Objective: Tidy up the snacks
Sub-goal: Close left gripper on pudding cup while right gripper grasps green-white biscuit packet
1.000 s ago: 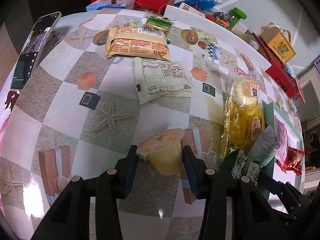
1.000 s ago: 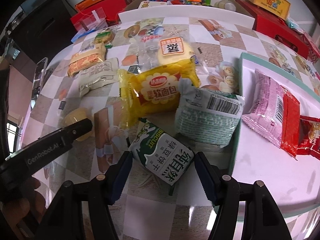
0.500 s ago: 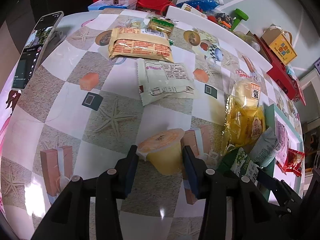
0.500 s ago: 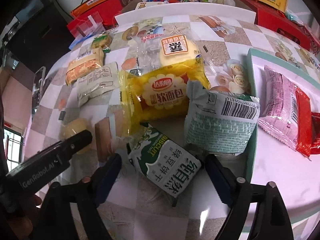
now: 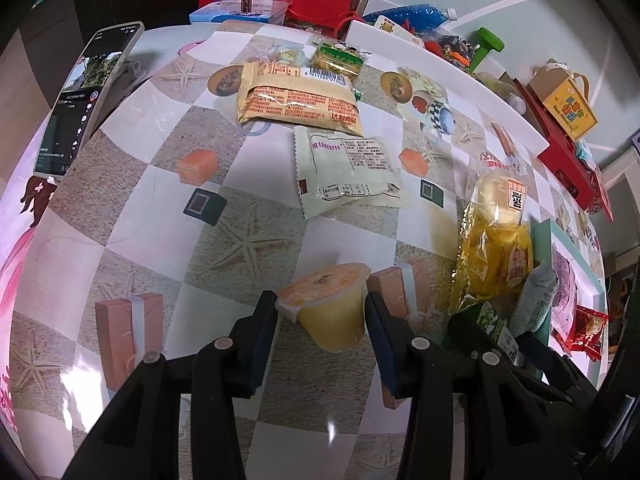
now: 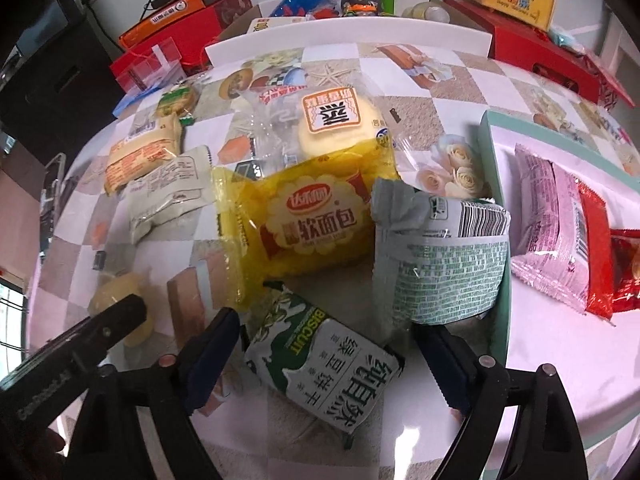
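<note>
left claw around jelly cup

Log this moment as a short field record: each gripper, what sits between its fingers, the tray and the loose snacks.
left gripper: open, fingers either side of the jelly cup, which stands on the table
right gripper: open wide around the green biscuit packet, not clamped
tray: teal rim, holds a pink packet and a red packet
loose snacks: yellow bread bag, pale green packet leaning on the tray rim
</note>
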`<state>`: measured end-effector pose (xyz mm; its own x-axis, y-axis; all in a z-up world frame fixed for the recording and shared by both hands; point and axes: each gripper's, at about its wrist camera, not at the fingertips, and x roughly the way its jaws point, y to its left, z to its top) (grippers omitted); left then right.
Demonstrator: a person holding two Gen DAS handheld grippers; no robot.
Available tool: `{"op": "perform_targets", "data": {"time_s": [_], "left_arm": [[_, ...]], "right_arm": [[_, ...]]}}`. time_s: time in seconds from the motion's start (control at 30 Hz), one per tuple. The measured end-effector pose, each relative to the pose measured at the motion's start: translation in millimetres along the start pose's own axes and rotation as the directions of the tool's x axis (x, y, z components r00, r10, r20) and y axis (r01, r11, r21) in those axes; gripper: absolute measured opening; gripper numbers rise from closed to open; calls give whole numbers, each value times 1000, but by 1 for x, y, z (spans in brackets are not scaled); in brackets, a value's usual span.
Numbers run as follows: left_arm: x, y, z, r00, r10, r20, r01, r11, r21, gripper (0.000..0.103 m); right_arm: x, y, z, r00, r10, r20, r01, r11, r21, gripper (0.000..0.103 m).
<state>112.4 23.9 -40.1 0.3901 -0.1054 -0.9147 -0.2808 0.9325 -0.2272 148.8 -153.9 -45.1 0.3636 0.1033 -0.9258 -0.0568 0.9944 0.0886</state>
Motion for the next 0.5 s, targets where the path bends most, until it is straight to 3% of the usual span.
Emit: {"op": "perform_targets", "data": {"time_s": [0.1, 0.27, 0.5], "left_arm": [[-2, 0, -1, 1000, -4, 1, 4, 1000, 2, 46], [-1, -3, -1, 1000, -5, -1, 5, 1000, 7, 47], [5, -4, -1, 1000, -5, -21, 5, 1000, 7, 47]], "right_arm": [[0, -1, -1, 1000, -6, 7, 6, 1000, 0, 90], [-4, 1, -3, 1000, 0, 24, 1, 1000, -17, 68], [-8, -2, -9, 1000, -8, 26, 9, 1000, -27, 67]]}}
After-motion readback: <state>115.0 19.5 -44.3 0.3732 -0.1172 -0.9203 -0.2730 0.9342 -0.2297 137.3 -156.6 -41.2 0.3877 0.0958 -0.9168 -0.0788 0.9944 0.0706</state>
